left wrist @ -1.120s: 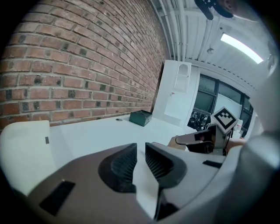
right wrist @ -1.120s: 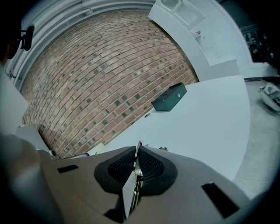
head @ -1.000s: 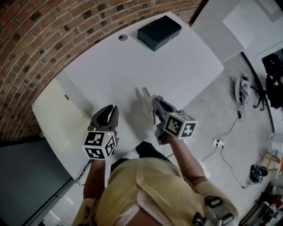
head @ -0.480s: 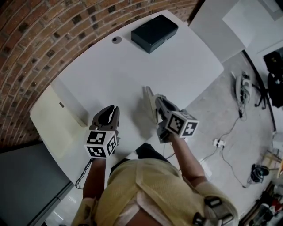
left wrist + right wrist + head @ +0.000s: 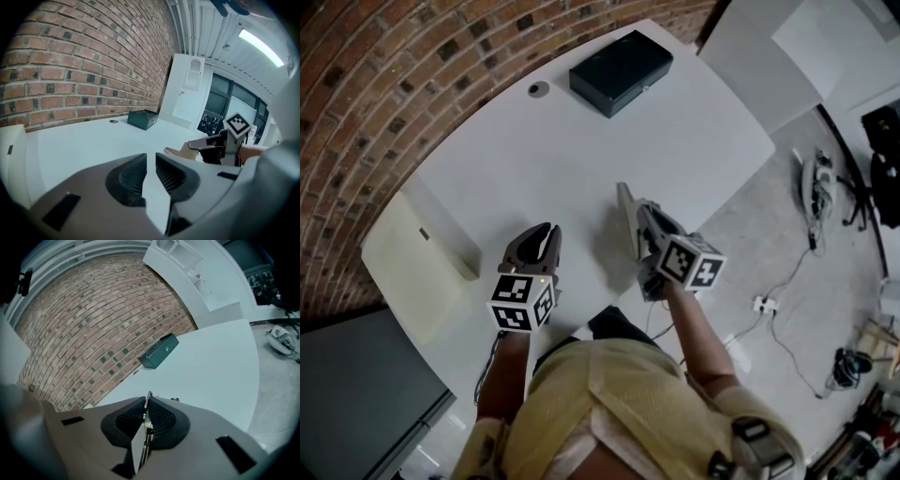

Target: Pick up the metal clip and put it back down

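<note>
The metal clip (image 5: 626, 214) is a thin flat pale piece standing on edge above the white table (image 5: 581, 150). My right gripper (image 5: 637, 223) is shut on it, and in the right gripper view (image 5: 146, 405) the clip's edge (image 5: 148, 398) sticks up between the pads. The left gripper view shows the clip (image 5: 180, 152) jutting from the right gripper (image 5: 201, 146). My left gripper (image 5: 539, 246) hovers over the table's near part, to the left of the right one. Its jaws (image 5: 151, 161) stand slightly apart with only table showing between them.
A dark green box (image 5: 621, 71) lies at the table's far side, with a round grommet (image 5: 539, 89) to its left. A cream cabinet (image 5: 412, 272) adjoins the table's left side. A brick wall runs behind. Cables (image 5: 787, 281) lie on the floor at the right.
Both grippers have moved a little farther out over the table, toward the green box. The clip has stayed in the right gripper's hold.
</note>
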Demonstrator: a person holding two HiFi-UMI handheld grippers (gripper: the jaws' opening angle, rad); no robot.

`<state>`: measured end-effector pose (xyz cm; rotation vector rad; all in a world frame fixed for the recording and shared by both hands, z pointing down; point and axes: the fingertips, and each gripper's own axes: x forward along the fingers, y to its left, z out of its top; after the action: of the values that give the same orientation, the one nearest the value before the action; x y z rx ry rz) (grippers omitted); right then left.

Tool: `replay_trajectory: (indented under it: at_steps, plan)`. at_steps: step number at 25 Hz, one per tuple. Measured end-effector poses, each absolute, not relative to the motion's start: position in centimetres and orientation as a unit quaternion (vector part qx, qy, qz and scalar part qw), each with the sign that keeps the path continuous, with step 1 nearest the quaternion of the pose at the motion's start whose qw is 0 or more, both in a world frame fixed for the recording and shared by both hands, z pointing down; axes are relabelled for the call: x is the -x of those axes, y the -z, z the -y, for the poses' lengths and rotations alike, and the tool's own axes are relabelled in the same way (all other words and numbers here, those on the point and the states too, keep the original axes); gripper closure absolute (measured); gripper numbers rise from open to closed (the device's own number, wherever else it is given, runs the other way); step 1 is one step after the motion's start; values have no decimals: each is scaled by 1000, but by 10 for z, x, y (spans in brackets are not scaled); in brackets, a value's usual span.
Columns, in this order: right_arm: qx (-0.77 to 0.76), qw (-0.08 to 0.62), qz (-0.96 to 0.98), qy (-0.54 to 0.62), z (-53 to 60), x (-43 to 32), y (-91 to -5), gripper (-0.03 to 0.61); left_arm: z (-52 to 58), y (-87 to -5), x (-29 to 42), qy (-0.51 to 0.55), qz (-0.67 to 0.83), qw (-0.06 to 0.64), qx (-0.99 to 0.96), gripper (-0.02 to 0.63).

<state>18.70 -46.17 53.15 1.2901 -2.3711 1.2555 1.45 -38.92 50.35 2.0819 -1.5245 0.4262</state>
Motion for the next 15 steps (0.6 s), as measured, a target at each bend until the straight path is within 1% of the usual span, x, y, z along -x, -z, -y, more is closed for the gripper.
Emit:
replay_trajectory:
  at_steps: [8,15]
  plan:
    - [-449,72,792,-408,476,-208,-538,555,403,-511,-32,-164,550,264,-775,557]
    - [-454,73,783,-419,474,-212,-550,555,404,-517,-33,-171,547,270,-774,557]
